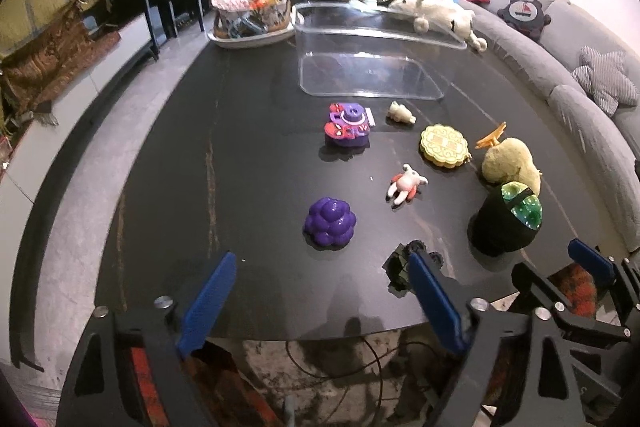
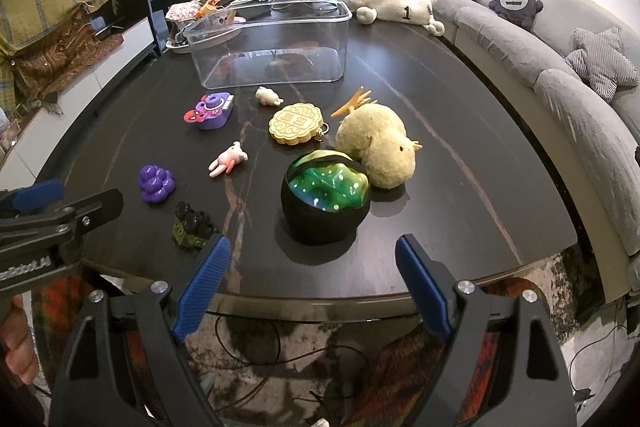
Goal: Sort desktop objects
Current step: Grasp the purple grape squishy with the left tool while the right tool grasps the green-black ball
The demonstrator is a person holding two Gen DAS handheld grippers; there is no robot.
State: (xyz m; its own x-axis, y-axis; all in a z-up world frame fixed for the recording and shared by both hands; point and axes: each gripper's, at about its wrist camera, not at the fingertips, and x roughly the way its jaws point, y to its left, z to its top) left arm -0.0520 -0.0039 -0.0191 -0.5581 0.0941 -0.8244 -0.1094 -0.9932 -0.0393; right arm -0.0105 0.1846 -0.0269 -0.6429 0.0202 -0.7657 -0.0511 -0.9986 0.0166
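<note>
Left wrist view: the left gripper (image 1: 320, 269) hung at the table's (image 1: 248, 187) near edge, blue fingers spread wide, gripping nothing. Ahead lay a purple grape toy (image 1: 330, 221), a pink rabbit figure (image 1: 405, 183), a purple toy camera (image 1: 347, 125) and a mooncake-shaped toy (image 1: 444, 146). The clear plastic bin (image 1: 370, 67) beyond appeared to hold nothing.

Right wrist view: the right gripper (image 2: 314, 247) was likewise spread — facing a black pot (image 2: 320, 217) containing a glossy green toy (image 2: 330, 187), touching a yellow plush chick (image 2: 378, 145). A small dark toy vehicle (image 2: 192, 225) sat at left.
</note>
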